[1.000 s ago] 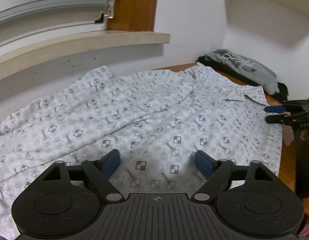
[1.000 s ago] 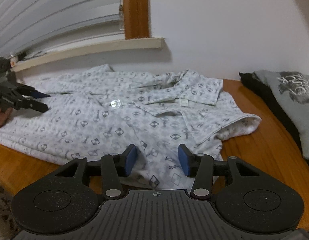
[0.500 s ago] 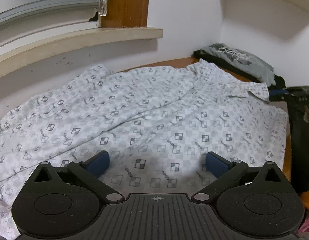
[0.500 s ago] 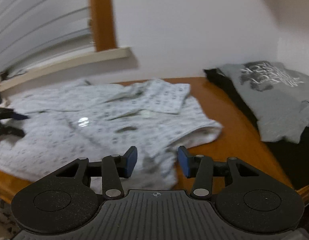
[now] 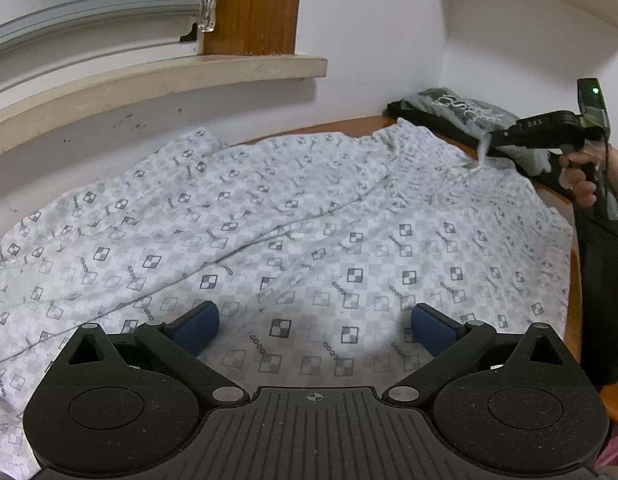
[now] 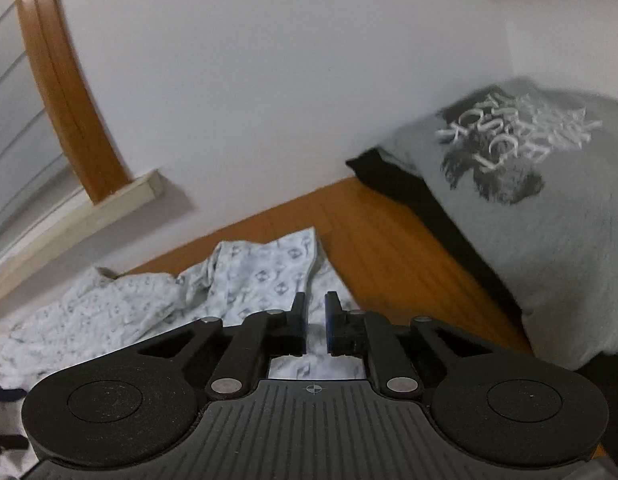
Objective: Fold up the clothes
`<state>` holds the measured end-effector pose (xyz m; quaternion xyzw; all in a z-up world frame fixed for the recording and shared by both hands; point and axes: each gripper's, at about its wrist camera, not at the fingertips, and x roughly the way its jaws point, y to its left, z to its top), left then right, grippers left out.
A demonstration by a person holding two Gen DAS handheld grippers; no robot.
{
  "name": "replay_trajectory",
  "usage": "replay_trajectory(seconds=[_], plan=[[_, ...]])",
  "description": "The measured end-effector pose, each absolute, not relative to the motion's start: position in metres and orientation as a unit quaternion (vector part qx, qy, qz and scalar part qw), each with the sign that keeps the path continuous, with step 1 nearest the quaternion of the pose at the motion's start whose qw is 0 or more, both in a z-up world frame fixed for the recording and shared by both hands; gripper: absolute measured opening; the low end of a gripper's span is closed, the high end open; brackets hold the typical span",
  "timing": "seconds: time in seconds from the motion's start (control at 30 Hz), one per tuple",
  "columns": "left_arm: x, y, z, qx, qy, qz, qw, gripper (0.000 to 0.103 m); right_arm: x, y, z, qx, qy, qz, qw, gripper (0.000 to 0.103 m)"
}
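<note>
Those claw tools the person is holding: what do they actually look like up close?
Each claw is matte black plastic: a ribbed base, two round discs at the sides, and jointed bars with silver pivot pins leading to blue pads. A small crosshair mark sits on the base of the left claw. Seen from the side, the right claw has a pistol-style handle, pale lettering and a green light.

The shirt [image 5: 309, 216] was thin printed cloth, matt and creased. The desk [image 6: 389, 240] was smooth orange wood. The left gripper [image 5: 315, 326] looked like matt black plastic.
</note>
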<state>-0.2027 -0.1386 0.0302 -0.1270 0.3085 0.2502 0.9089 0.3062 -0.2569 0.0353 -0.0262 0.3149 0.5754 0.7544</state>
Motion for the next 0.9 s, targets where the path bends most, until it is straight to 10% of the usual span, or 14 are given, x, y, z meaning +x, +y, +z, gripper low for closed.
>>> replay_trajectory(seconds=[0.13, 0.9], plan=[[-0.203, -0.138, 0.03, -0.128, 0.308, 0.249, 0.909, 0.103, 0.292, -0.266, 0.039, -0.052, 0.283, 0.588, 0.756, 0.035], [-0.334, -0.074, 0.046, -0.176, 0.252, 0.398, 0.865, 0.103, 0.09, -0.134, 0.034, -0.181, 0.21, 0.744, 0.608, 0.061]])
